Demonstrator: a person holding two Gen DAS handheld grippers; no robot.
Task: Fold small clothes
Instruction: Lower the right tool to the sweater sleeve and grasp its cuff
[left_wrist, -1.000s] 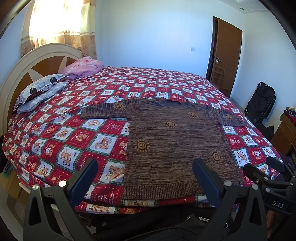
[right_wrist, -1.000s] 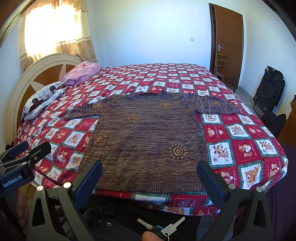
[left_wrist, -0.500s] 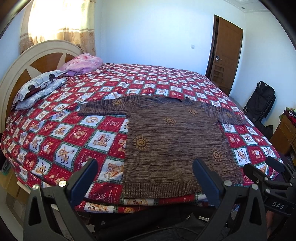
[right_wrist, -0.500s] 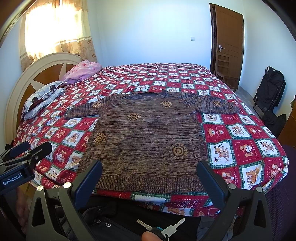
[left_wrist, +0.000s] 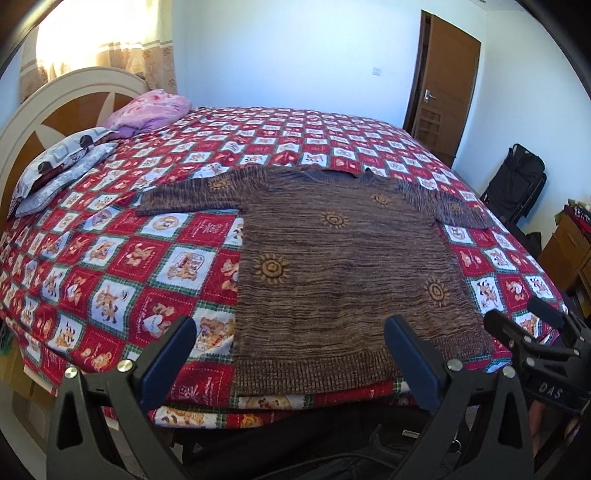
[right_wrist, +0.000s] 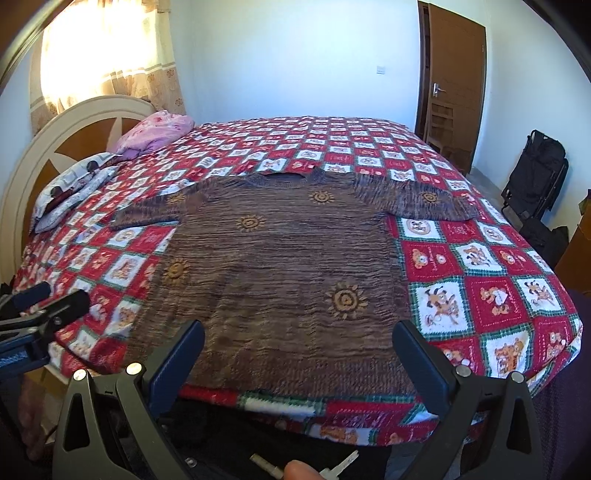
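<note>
Both claws edged closer; sweater (left_wrist: 343, 273) hem lies just beyond left claw (left_wrist: 291, 354).

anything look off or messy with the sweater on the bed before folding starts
Nothing stands out. The brown sweater lies flat on the quilt, sleeves spread, hem at the near edge. Both tools, left and right, are open and short of it.

Coarse brown knit sweater (left_wrist: 343, 273) on smooth printed cotton bedspread (left_wrist: 122, 258); matt black plastic gripper fingers (right_wrist: 177, 354); varnished wooden door (right_wrist: 456, 85).
</note>
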